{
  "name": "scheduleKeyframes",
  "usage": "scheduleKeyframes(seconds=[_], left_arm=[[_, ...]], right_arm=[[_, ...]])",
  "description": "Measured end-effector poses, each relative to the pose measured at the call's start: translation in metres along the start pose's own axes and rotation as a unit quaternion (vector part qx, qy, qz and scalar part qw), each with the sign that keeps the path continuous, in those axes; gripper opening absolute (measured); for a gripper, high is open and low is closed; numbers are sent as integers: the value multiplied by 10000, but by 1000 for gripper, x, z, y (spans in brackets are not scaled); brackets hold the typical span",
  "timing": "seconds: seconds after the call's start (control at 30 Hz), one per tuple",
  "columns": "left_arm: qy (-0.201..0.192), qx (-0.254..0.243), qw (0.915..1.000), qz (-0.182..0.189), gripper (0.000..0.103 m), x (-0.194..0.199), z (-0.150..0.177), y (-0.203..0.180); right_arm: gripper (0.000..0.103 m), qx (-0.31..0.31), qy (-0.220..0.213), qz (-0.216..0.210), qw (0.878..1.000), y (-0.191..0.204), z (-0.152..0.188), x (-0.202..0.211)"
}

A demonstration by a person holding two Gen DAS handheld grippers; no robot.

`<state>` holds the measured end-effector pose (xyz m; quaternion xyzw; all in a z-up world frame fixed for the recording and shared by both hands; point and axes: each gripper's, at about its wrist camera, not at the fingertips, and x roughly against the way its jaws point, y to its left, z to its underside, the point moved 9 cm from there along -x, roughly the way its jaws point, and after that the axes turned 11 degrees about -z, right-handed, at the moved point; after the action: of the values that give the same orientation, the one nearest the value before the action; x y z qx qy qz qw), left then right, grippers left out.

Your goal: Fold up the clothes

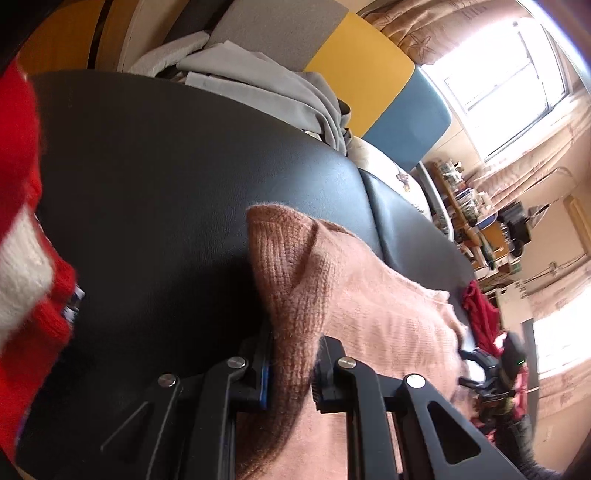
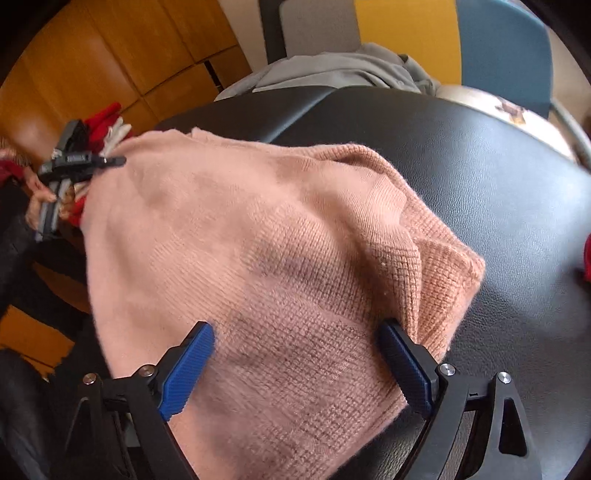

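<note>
A pink knitted sweater [image 2: 258,236] lies across a black padded leather surface [image 2: 480,166]. My left gripper [image 1: 291,365] is shut on a bunched ribbed edge of the sweater [image 1: 288,277]; it also shows in the right wrist view [image 2: 110,160] at the sweater's far left corner. My right gripper [image 2: 299,347] is open, its blue-padded fingers [image 2: 188,365] spread wide over the near part of the sweater. In the left wrist view the right gripper [image 1: 476,365] sits at the sweater's far end.
A red and white knitted garment [image 1: 22,258] lies at the left. A pile of grey clothes [image 1: 266,81] sits at the far edge of the black surface [image 1: 147,184]. Grey, yellow and blue chair backs [image 2: 406,33] stand behind. Wooden panels [image 2: 92,62] are at the left.
</note>
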<state>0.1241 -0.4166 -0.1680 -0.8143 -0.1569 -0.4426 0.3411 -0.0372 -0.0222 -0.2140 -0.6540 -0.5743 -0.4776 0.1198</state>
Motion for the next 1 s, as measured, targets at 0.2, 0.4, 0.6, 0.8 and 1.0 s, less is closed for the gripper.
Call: scheduleKeyframes(seconds=[0.2,0.4,0.6,0.8,1.0], left_arm=[[-237,398,9955,823,15,30,5,-20],[-442,660,9849,1540,14,63,12,-56],[-635,547,9759,2014,14,88,17,-128],[-504,514,9716,2256,14,77,23,-210],[-82,416,9681,2470,14,38,37,-289]], right_arm=[[103,329,-191,493,9981,5,5,-11],[103,380,-352,600,9969,2,10,-10],[103,411,-442,598,9964,1,16,-7],[103,458,-623,494,9958,4,19,-4],[103,504,-726,352,9955,8,19,-2]])
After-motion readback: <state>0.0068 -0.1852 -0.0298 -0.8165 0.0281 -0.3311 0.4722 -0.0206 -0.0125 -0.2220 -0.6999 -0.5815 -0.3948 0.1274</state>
